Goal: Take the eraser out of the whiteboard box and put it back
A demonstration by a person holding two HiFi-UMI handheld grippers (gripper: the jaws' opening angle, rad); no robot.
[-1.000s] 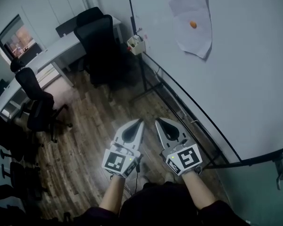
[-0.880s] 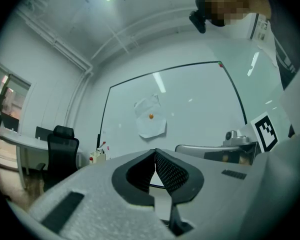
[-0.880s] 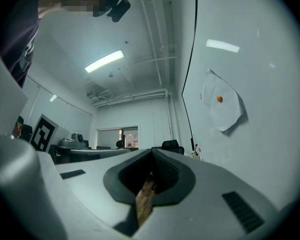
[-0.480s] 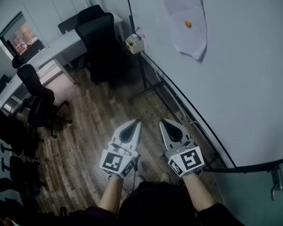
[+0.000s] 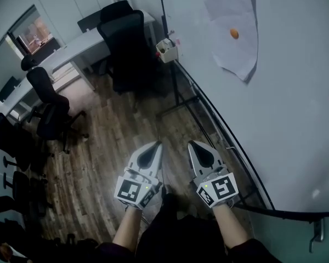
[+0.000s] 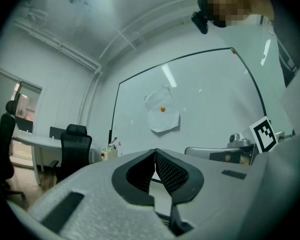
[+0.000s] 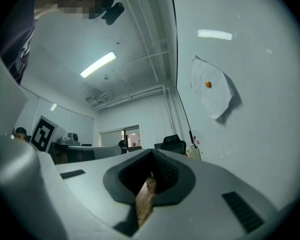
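Left tongs (image 5: 156,145) and right tongs (image 5: 192,144) are both pressed together and empty, near. Box (image 5: 168,50) hangs at the far end of the whiteboard (image 5: 285,108), well apart. Eraser is probably inside, too small to tell. Close in first, spread one pair, enter from above.

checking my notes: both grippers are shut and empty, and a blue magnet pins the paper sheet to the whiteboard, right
No: the magnet pinning the paper sheet to the whiteboard is orange, not blue, as the head view shows. The left gripper and right gripper are shut and empty.
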